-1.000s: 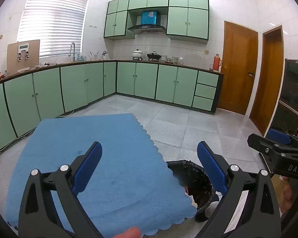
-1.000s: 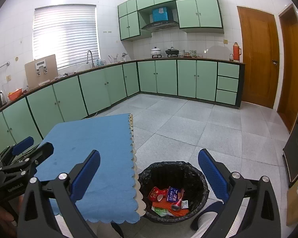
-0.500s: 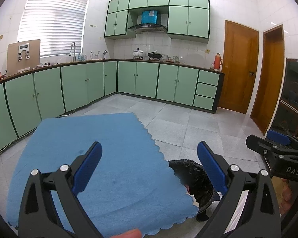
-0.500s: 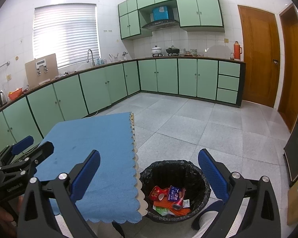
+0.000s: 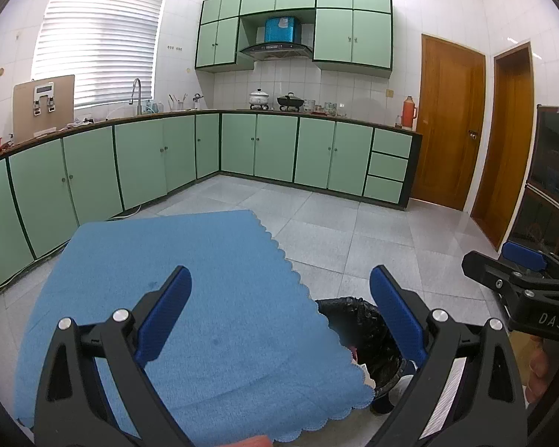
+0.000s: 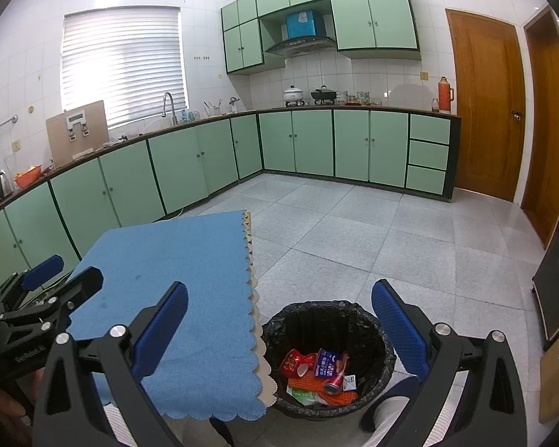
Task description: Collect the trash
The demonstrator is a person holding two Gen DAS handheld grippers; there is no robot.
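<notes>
A black-lined trash bin (image 6: 369, 320) stands on the floor right of the table. It holds several pieces of trash (image 6: 322, 370): red and blue wrappers, a can, an orange piece. In the left wrist view the bin (image 5: 354, 316) is partly hidden behind the table corner. My right gripper (image 6: 279, 314) is open and empty, above the bin's near side. My left gripper (image 5: 279, 300) is open and empty over the blue tablecloth (image 5: 190, 298). Each gripper shows in the other's view: the right gripper (image 5: 518, 283), the left gripper (image 6: 44, 290).
The table with the blue scalloped cloth (image 6: 175, 272) is at the left. Green cabinets (image 5: 138, 164) line the far and left walls. Two wooden doors (image 6: 480, 108) are at the right. A dark cabinet (image 5: 551, 186) stands at the far right. The tiled floor (image 6: 354, 238) lies beyond the bin.
Both grippers have tilted up and back slightly, so the bin and table sit a little lower in the views. Both stay open and empty.
</notes>
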